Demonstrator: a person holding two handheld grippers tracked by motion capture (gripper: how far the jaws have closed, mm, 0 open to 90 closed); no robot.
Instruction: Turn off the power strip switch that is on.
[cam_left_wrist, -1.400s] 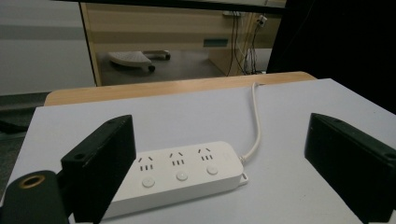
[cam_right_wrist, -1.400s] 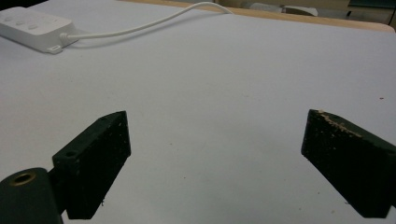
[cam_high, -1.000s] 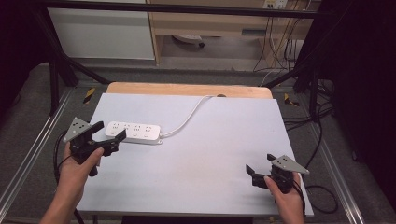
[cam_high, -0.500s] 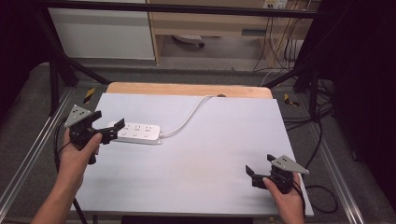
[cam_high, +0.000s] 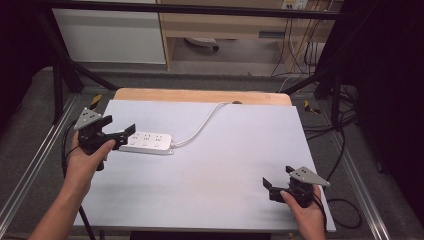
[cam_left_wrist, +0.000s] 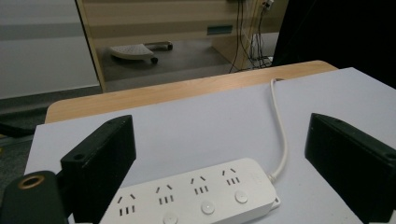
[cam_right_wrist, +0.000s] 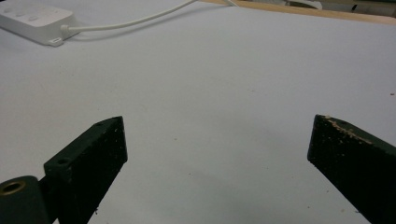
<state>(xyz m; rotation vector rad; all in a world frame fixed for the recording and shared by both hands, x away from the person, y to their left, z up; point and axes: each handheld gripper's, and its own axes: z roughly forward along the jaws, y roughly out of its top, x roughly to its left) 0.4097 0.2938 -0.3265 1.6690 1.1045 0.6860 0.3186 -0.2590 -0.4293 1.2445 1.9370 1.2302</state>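
Left hand-held gripper (cam_high: 119, 132), jaws spread, faces power strip (cam_high: 147, 143) lying lengthwise left-right.

The table (cam_high: 235, 165) is covered by a matt, pale sheet that looks smooth, like paper or laminate; along its far edge a strip of light wood (cam_high: 200, 95) shows, with a soft satin finish. The power strip (cam_high: 146, 142) is white plastic, smooth and slightly glossy, and its cord (cam_high: 200, 127) has the same white, rubbery-looking skin. The left gripper (cam_high: 120, 135) is matt black plastic, with a flat grey plate on top. The right gripper (cam_right_wrist: 217, 172) has the same dull black jaws, scuffed and speckled with pale dust at the tips.
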